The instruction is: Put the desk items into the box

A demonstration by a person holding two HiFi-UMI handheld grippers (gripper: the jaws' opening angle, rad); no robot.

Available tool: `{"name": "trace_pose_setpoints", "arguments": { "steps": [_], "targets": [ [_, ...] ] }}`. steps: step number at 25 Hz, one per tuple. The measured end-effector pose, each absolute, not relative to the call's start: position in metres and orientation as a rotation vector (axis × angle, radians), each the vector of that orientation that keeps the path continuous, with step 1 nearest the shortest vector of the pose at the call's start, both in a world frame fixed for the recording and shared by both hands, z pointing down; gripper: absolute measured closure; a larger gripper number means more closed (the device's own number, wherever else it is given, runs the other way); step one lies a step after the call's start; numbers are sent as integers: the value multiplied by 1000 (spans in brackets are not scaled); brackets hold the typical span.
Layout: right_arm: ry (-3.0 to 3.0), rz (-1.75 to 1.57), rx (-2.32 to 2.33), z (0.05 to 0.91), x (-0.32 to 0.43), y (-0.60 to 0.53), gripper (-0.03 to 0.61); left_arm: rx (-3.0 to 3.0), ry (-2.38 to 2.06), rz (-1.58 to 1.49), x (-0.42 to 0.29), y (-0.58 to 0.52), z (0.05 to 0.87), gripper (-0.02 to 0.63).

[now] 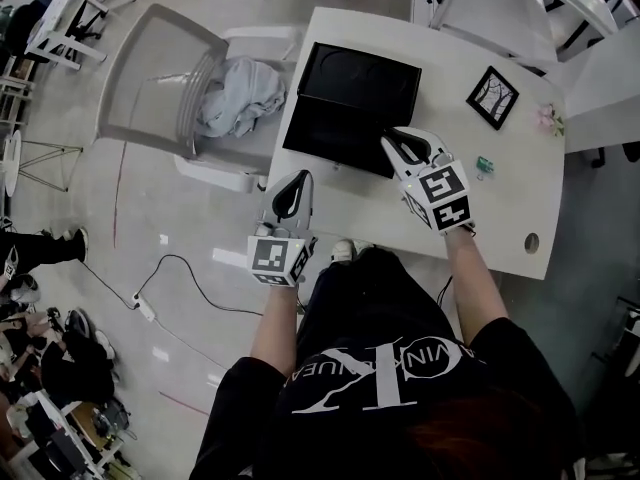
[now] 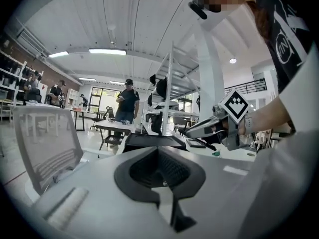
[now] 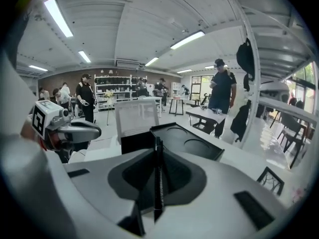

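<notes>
A black box (image 1: 340, 133) lies open on the white desk (image 1: 500, 208), its lid (image 1: 362, 76) behind it. My right gripper (image 1: 390, 142) hovers at the box's near right corner, shut on a thin black pen (image 3: 158, 176) that stands upright between the jaws. From the left gripper view the pen (image 2: 213, 145) pokes out below the right gripper (image 2: 199, 129). My left gripper (image 1: 296, 178) hangs at the desk's front left edge, jaws closed together on nothing (image 2: 159, 151). A black picture frame (image 1: 492, 96), a pink item (image 1: 547, 118) and a small green item (image 1: 485, 165) lie on the desk to the right.
A grey chair (image 1: 150, 78) with a pale cloth (image 1: 240, 93) on its seat stands left of the desk. A cable and power strip (image 1: 145, 308) lie on the floor. People stand among tables (image 3: 219, 91) in the room behind.
</notes>
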State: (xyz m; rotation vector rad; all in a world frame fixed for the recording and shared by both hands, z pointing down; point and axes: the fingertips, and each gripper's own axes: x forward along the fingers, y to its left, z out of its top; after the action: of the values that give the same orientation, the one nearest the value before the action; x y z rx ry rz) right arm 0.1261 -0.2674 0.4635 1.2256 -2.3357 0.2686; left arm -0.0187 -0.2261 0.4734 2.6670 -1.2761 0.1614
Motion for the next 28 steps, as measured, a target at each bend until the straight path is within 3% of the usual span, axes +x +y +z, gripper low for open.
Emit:
{"name": "trace_pose_setpoints", "arguments": {
  "steps": [28],
  "targets": [
    [-2356,260,861,494,30,-309,511,2549,-1458,163,-84,-248,481,604]
  ]
}}
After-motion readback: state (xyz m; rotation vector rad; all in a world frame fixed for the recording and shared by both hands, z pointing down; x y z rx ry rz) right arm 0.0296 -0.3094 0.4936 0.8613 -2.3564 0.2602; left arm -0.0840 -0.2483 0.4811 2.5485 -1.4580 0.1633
